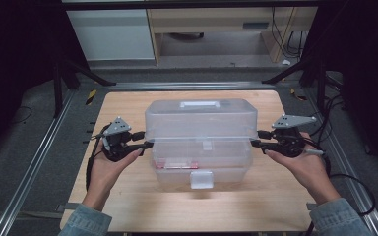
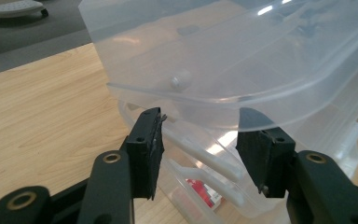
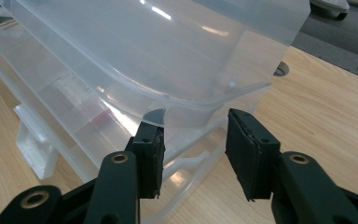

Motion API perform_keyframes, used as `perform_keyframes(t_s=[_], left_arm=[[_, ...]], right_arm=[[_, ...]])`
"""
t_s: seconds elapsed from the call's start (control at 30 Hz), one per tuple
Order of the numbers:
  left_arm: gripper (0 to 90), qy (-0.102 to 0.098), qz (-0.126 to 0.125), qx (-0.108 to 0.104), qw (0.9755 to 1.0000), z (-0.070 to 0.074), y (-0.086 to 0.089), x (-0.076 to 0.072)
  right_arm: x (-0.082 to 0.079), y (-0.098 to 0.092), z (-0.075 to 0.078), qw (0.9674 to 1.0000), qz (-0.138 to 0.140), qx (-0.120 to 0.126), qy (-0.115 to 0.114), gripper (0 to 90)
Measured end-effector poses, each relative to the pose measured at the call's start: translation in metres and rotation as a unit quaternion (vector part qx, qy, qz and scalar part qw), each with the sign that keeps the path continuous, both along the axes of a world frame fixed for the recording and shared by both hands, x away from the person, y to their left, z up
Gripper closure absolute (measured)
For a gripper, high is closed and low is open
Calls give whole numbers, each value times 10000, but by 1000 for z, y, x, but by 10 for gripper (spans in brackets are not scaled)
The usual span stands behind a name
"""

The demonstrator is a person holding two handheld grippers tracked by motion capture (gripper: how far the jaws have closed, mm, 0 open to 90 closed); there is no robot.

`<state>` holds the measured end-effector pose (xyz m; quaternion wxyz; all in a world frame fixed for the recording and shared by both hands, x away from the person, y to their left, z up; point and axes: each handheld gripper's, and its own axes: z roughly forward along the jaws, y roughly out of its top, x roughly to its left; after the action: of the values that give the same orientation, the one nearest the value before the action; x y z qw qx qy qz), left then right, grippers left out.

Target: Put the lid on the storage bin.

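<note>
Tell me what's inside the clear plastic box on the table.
Through the clear plastic box, a red and white item lies in the lower part. The cloudy walls blur it, so what it is, and anything deeper, can't be told.

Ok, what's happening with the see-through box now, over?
Left gripper and right gripper open, at the ends of the raised lid. Clear plastic toolbox partly open on the wooden table. Nothing blocking.

Storage box [image 1: 200,147] is sitting mid-tabletop [image 1: 128,196], latch [image 1: 201,179] facing the person. Its lid [image 1: 200,119] is standing raised over the rear of the base, carry handle [image 1: 199,104] on top. Left hand-held gripper [image 1: 146,140] is sitting at the box's left end, right hand-held gripper [image 1: 256,138] at its right end (both at the lid's lower edge). A flat packet [image 1: 177,165] is lying inside the base.
</note>
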<state>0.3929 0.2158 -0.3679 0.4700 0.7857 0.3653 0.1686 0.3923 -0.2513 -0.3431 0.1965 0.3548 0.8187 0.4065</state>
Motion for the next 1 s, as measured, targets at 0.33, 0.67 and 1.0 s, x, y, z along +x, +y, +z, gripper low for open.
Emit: perform_keyframes(t_s=[0.33,0.67,1.0], left_arm=[[527,35,30,-98,9999,-8,9,-9],[552,86,63,-313,9995,-14,13,-15],[547,88,35,-302,9995,-18,12,-19]], right_arm=[[-2,2,-6,10000,-11,50,33,564],[-9,0,-13,9999,0,113,78,563],[-13,-1,-17,9999,26,135,92,563]])
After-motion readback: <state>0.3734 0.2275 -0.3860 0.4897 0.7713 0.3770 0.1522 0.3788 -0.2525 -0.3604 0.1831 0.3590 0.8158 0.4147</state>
